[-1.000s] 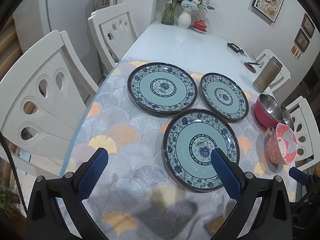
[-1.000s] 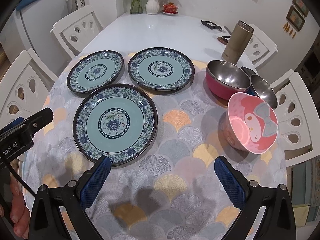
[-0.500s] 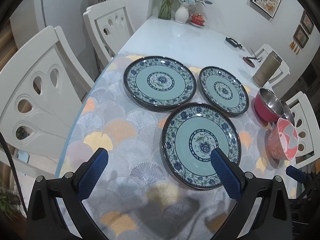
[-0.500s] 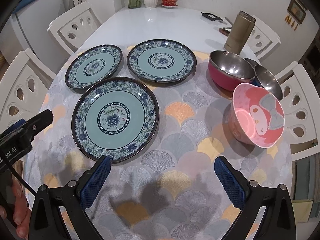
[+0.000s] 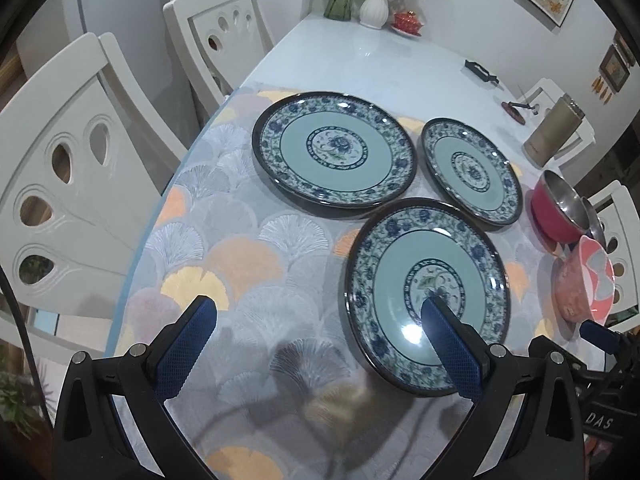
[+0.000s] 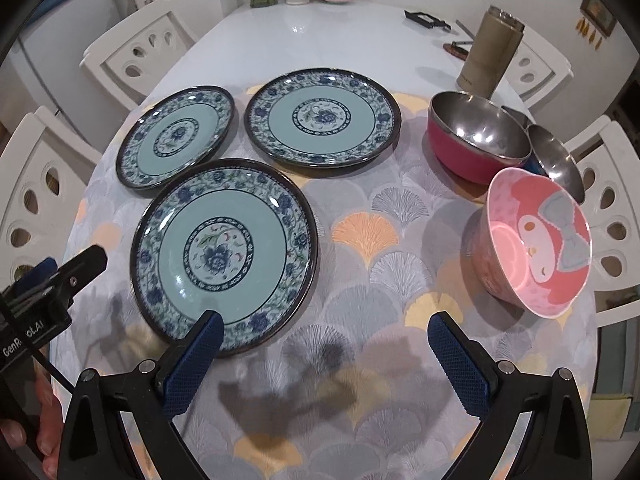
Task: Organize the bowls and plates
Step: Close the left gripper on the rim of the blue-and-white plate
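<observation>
Three blue floral plates lie on the patterned cloth: a near plate (image 5: 428,288) (image 6: 224,252), a far left plate (image 5: 334,148) (image 6: 176,136) and a far right plate (image 5: 472,170) (image 6: 322,118). A pink cartoon bowl (image 6: 532,240) (image 5: 584,284), a red steel-lined bowl (image 6: 476,136) (image 5: 560,208) and a small steel bowl (image 6: 556,160) stand at the right. My left gripper (image 5: 316,312) is open and empty, its right finger over the near plate. My right gripper (image 6: 320,328) is open and empty above the cloth, near that plate's front edge.
A tan thermos (image 6: 490,52) stands behind the bowls. Vases (image 5: 374,4) and a red dish sit at the table's far end. White chairs (image 5: 72,184) line both sides. The left gripper's body (image 6: 44,292) shows at the left of the right wrist view.
Both grippers have moved lower and closer to the table. The plates and bowls have not moved.
</observation>
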### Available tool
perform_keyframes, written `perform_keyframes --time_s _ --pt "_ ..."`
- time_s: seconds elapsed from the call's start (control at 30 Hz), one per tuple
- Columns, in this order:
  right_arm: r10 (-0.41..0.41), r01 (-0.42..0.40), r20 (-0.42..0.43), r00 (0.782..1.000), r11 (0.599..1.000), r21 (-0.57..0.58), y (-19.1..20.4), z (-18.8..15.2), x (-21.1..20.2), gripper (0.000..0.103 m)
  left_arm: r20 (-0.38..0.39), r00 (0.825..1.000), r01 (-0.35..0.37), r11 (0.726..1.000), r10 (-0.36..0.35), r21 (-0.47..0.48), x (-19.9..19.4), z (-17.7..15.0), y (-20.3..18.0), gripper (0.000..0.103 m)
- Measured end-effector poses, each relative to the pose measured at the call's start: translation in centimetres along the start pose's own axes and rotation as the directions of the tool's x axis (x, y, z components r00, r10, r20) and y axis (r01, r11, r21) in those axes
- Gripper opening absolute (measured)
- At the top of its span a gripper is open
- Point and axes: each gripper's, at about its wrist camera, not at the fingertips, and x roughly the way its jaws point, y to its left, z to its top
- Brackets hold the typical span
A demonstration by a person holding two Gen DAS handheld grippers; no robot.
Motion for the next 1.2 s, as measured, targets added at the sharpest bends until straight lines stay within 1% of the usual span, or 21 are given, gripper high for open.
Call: perform_keyframes --time_s 0.1,0.13,0.17,0.2,0.27,0.4,0.53,0.57,0.6,0.63,0.67,0.7,0.73,0.8,0.87,0.93,1.0,1.07,1.1,1.17,1.2 --pt "0.016 -0.015 -0.027 1.000 1.000 0.008 -0.2 0.5 1.2 0.096 -0.019 1.000 0.000 1.000 0.000 0.000 0.9 0.2 0.1 0.097" --pt "0.023 -0.022 -0.037 0.999 1.000 0.005 -0.1 0.7 1.6 0.092 -0.030 1.000 0.004 1.000 -0.004 0.001 1.4 0.3 0.1 0.095" --pt "0.031 -0.031 -0.046 0.998 1.000 0.001 0.0 0.9 2.0 0.088 -0.041 0.999 0.008 1.000 -0.008 0.001 1.7 0.4 0.1 0.088" --pt "0.038 -0.038 -0.054 0.998 0.999 -0.002 0.0 1.0 2.4 0.087 -0.063 0.998 0.018 1.000 -0.019 -0.001 2.3 0.5 0.1 0.078" --pt "0.048 -0.048 -0.064 0.997 0.999 -0.001 0.0 1.4 3.1 0.086 -0.093 0.995 0.038 0.999 -0.039 -0.009 3.2 0.7 0.0 0.071" --pt "0.062 -0.062 -0.071 0.996 0.998 0.000 -0.1 2.3 4.2 0.082 -0.117 0.991 0.062 0.998 -0.065 -0.023 4.4 1.0 -0.2 0.071" --pt "0.070 -0.070 -0.089 0.994 0.998 0.006 -0.4 3.0 5.6 0.073 -0.122 0.990 0.070 0.998 -0.070 -0.008 5.1 1.4 -0.7 0.071" --pt "0.071 -0.071 -0.093 0.993 0.997 0.006 -0.5 3.2 5.9 0.072 -0.125 0.990 0.071 0.997 -0.071 -0.005 5.2 1.5 -0.7 0.068" --pt "0.071 -0.071 -0.096 0.993 0.997 0.007 -0.6 3.2 6.2 0.070 -0.134 0.988 0.074 0.997 -0.074 -0.004 5.6 1.6 -0.8 0.063" --pt "0.073 -0.073 -0.098 0.992 0.997 0.008 -0.6 3.3 6.4 0.066 -0.141 0.987 0.077 0.997 -0.077 -0.004 5.8 1.7 -0.8 0.060" --pt "0.080 -0.080 -0.104 0.991 0.997 0.009 -0.7 3.4 6.8 0.061 -0.149 0.985 0.082 0.997 -0.082 -0.006 6.0 1.7 -0.7 0.055" --pt "0.086 -0.086 -0.108 0.990 0.996 0.009 -0.7 3.5 7.0 0.060 -0.157 0.984 0.086 0.996 -0.087 -0.009 6.3 1.7 -0.7 0.051" --pt "0.092 -0.092 -0.111 0.990 0.996 0.009 -0.7 3.6 7.3 0.060 -0.158 0.984 0.085 0.996 -0.086 -0.010 6.4 1.6 -0.7 0.050" --pt "0.099 -0.098 -0.115 0.988 0.995 0.013 -0.7 3.7 7.7 0.059 -0.150 0.985 0.084 0.996 -0.083 -0.001 6.3 1.6 -0.7 0.045" --pt "0.113 -0.112 -0.116 0.987 0.994 0.017 -0.7 3.7 8.0 0.055 -0.149 0.985 0.087 0.996 -0.085 0.007 6.3 1.6 -0.7 0.040" --pt "0.124 -0.122 -0.116 0.985 0.992 0.019 -0.8 3.8 8.3 0.052 -0.145 0.984 0.104 0.995 -0.102 0.006 6.4 1.6 -0.6 0.037" --pt "0.141 -0.138 -0.117 0.983 0.990 0.026 -0.8 3.9 8.5 0.050 -0.152 0.980 0.131 0.991 -0.130 -0.002 6.5 1.7 -0.5 0.029" --pt "0.152 -0.150 -0.108 0.982 0.988 0.024 -0.9 4.0 8.5 0.043 -0.158 0.975 0.156 0.988 -0.155 -0.002 6.6 1.9 -0.7 0.022" --pt "0.155 -0.154 -0.105 0.982 0.988 0.018 -0.9 4.1 8.5 0.042 -0.161 0.973 0.166 0.986 -0.164 0.000 6.7 1.9 -0.9 0.020" --pt "0.166 -0.166 -0.103 0.981 0.986 0.011 -0.7 4.2 8.5 0.038 -0.166 0.970 0.181 0.983 -0.178 0.003 6.8 1.8 -1.2 0.019" --pt "0.173 -0.173 -0.104 0.979 0.985 0.010 -0.6 4.3 8.5 0.038 -0.162 0.972 0.177 0.984 -0.173 0.007 6.7 1.7 -1.4 0.019"
